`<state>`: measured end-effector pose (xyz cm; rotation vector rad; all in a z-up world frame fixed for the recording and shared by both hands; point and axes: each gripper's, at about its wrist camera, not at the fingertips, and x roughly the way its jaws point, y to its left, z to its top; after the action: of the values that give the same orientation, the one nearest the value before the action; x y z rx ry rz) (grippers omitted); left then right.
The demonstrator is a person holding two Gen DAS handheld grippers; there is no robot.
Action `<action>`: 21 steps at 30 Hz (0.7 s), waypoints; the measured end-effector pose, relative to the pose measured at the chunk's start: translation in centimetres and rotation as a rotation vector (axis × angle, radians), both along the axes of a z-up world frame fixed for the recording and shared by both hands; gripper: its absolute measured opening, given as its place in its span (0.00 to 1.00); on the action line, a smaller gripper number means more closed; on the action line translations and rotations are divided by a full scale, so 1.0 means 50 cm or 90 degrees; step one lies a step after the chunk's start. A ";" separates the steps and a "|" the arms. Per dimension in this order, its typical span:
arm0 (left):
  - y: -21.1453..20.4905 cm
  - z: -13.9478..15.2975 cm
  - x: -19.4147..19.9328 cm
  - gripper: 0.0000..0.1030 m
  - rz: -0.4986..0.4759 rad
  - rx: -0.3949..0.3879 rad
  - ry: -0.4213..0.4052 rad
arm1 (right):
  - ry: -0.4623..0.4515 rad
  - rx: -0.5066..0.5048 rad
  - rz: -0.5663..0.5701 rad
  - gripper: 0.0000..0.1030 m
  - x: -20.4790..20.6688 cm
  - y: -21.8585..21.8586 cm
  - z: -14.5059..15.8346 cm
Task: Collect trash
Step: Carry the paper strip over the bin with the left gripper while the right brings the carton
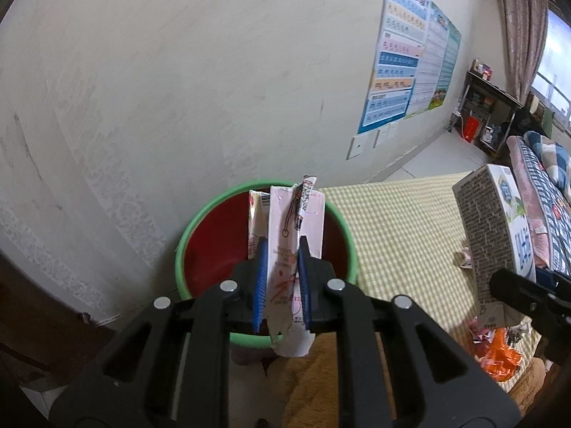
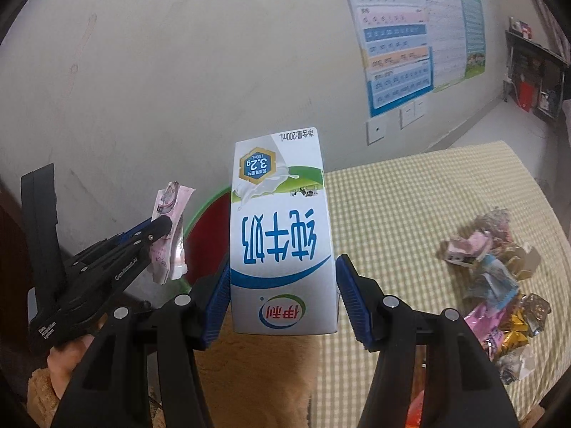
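Pinching a flattened pink wrapper [image 1: 285, 249] between its blue pads, the left hand-held gripper [image 1: 282, 278] has its jaws drawn narrow on the paper, which stands up at the centre of the left wrist view. Right behind the wrapper, in the lower middle of that frame, sits a red bin [image 1: 214, 249] with a green rim, close to the pale wall [image 1: 178, 71].

At the centre of the right wrist view, the right hand-held gripper [image 2: 282, 296] clamps a white milk carton [image 2: 282, 232] at half width, one blue pad on each side, the print upside down. The same carton shows at the right edge of the left wrist view, and the left hand-held gripper with its wrapper shows at the left of the right wrist view, just beside the carton.

A heap of crumpled wrappers [image 2: 499, 285] lies at the right of the right wrist view on a desk [image 2: 410, 207] covered with a yellow checked cloth. An orange wrapper [image 1: 499, 353] lies at the lower right of the left wrist view. Posters [image 1: 403, 53] hang on the wall in the upper right, with a dark shelf [image 1: 489, 114] further right.
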<state>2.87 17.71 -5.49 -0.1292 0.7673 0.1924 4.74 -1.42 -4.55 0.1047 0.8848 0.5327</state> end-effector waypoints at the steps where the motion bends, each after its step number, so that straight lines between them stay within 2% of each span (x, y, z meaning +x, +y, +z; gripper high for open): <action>1: 0.006 -0.003 0.002 0.15 0.004 -0.002 0.002 | 0.003 -0.002 0.003 0.54 0.003 0.006 -0.003; 21: 0.082 -0.081 0.040 0.15 0.041 -0.037 0.059 | 0.049 -0.037 0.052 0.54 0.063 0.106 -0.062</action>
<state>4.85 21.80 -9.55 -0.2014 0.8615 0.2386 7.88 3.87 -7.63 0.0361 0.9821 0.5814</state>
